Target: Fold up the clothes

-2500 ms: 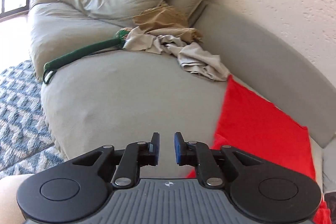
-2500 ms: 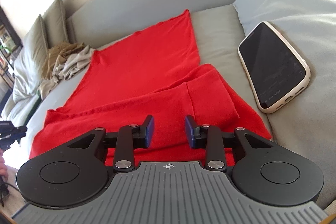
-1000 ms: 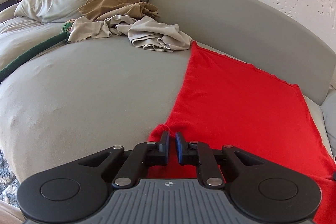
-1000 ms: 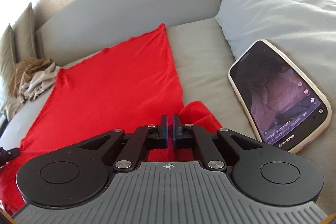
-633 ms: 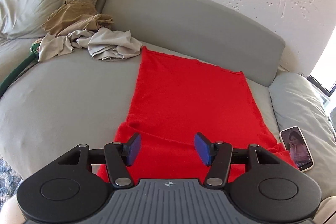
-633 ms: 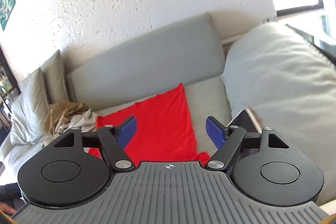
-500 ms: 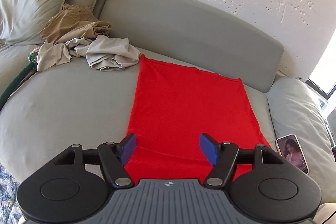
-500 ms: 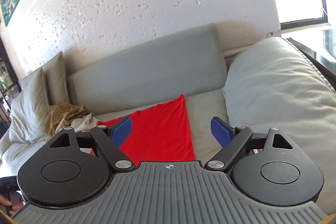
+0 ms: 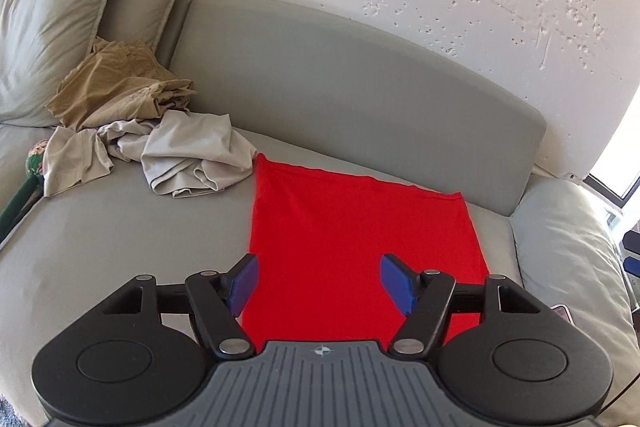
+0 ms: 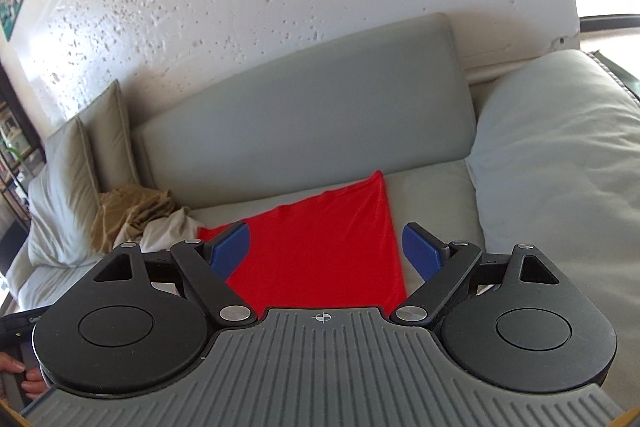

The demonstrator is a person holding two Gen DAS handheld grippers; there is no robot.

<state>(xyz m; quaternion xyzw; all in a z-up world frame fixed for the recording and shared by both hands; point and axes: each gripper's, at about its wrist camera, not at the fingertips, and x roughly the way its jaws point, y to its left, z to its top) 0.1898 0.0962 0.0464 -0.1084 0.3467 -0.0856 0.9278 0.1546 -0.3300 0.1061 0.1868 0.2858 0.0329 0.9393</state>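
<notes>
A red garment (image 9: 352,239) lies flat on the grey sofa seat (image 9: 120,247), its far edge near the backrest. In the right wrist view the same red garment (image 10: 320,251) shows between the fingers, well below them. My left gripper (image 9: 319,281) hangs open above the garment's near part, nothing between its blue pads. My right gripper (image 10: 326,243) stands wide open above the sofa, holding nothing. A crumpled pile of beige clothes (image 9: 176,155) and a tan garment (image 9: 116,87) lies left of the red one, seen as the tan garment (image 10: 128,215) from the right.
Grey pillows (image 9: 72,7) lean at the sofa's left end. A pale cushion (image 9: 568,251) sits at the right end, a phone corner (image 9: 562,313) beside it. The curved backrest (image 10: 300,99) and rough white wall stand behind. A green object (image 9: 20,199) lies at the far left.
Both grippers were shut on the red garment's near edge a second ago. They opened, let it go and rose away from the sofa, so more wall and backrest shows.
</notes>
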